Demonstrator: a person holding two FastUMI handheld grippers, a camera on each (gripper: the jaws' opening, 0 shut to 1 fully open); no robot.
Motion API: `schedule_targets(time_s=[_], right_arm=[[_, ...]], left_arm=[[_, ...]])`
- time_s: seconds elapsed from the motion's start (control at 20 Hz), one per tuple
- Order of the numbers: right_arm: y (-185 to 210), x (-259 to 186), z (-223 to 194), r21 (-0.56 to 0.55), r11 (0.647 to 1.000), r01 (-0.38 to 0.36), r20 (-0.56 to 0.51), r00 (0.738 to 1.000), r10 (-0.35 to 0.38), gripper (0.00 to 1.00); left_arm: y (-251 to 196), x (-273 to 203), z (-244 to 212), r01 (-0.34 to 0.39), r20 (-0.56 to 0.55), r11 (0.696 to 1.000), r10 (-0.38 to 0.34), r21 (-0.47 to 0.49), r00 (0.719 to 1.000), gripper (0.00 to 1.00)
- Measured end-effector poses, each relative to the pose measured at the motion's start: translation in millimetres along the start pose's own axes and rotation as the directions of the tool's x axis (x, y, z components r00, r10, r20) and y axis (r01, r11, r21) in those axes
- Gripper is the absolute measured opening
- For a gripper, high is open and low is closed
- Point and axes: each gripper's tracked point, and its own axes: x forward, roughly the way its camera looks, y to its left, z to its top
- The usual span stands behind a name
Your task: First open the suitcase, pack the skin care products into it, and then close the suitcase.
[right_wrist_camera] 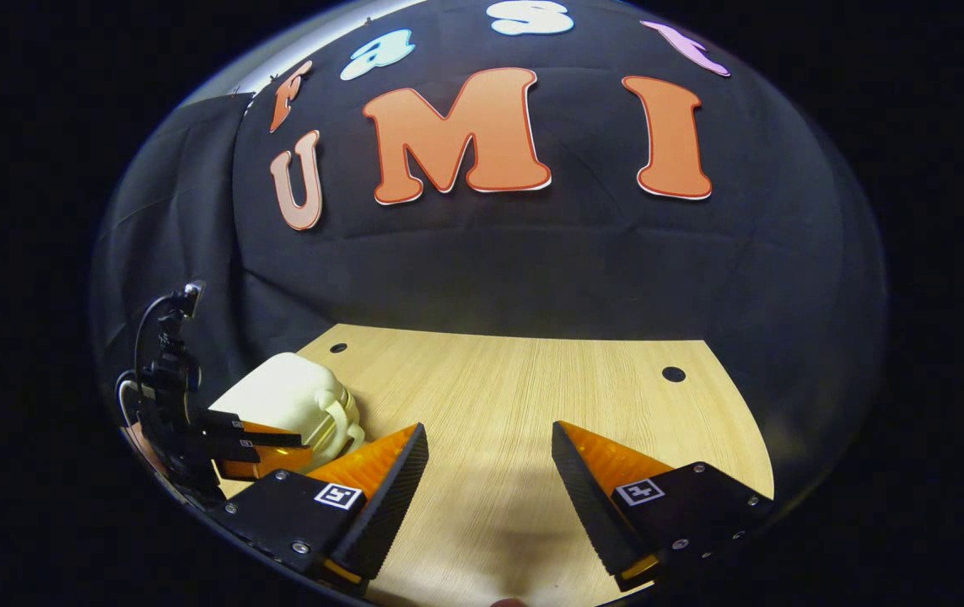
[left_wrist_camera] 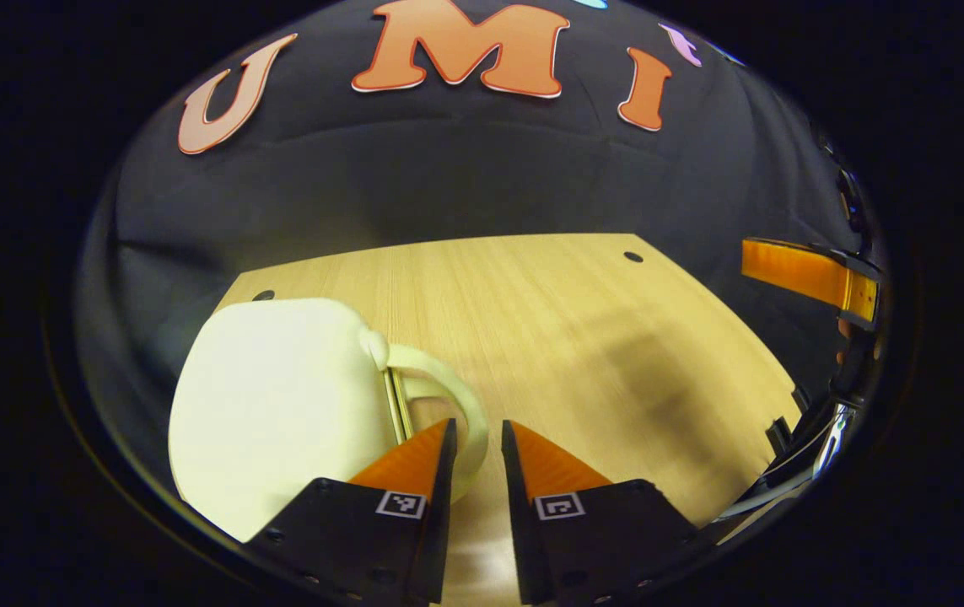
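step: closing stage, suitcase [left_wrist_camera: 279,405] shut, 9 o'clock on table [left_wrist_camera: 549,337] | left gripper [left_wrist_camera: 477,443] narrowly parted by handle [left_wrist_camera: 448,396], gripping nothing | right gripper [right_wrist_camera: 490,464] spread, empty | next: probably withdraw

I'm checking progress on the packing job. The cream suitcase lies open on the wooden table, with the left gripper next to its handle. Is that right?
Not quite: the suitcase is closed, not open; the left gripper view shows its shell shut, with no gap and no inside on show. The rest holds: it lies on the wooden table, and the left gripper is next to its handle.
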Motion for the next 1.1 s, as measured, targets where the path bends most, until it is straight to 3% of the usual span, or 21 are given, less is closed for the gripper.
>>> schedule_targets(time_s=[0.05, 0.1, 0.25, 0.35, 0.7, 1.1], right_arm=[[1.0, -0.1, 1.6, 0.004, 1.0, 0.002, 0.007, 1.0, -0.002, 0.94], [2.5, -2.0, 6.6, 0.006, 1.0, 0.0, 0.021, 1.0, 0.0, 0.94], [4.1, -7.8, 27.4, -0.008, 1.0, 0.015, 0.092, 0.996, -0.015, 0.94], [5.4, -12.9, 42.9, -0.023, 0.999, 0.032, 0.146, 0.989, -0.028, 0.94], [15.3, -33.3, 77.1, -0.071, 0.996, 0.056, 0.273, 0.961, -0.034, 0.93], [28.7, -54.7, 95.9, -0.092, 0.995, 0.026, 0.351, 0.936, 0.008, 0.93]], left_arm=[[0.3, 0.5, 6.2, -0.016, 0.024, 1.0, 0.015, 0.015, 1.0, 0.44], [-6.0, -1.4, 13.7, -0.001, 0.046, 1.0, 0.0, 0.021, 0.999, 0.37], [-17.9, -12.3, 43.3, 0.014, 0.141, 1.0, -0.014, 0.007, 0.99, 0.78], [-22.8, -20.8, 65.8, -0.018, 0.22, 1.0, 0.02, -0.011, 0.975, 0.96], [-13.3, -64.7, 135.2, -0.125, 0.492, 0.989, 0.149, -0.08, 0.858, 0.97], [-6.3, -98.6, 179.3, -0.186, 0.658, 0.975, 0.218, -0.12, 0.721, 0.97]])
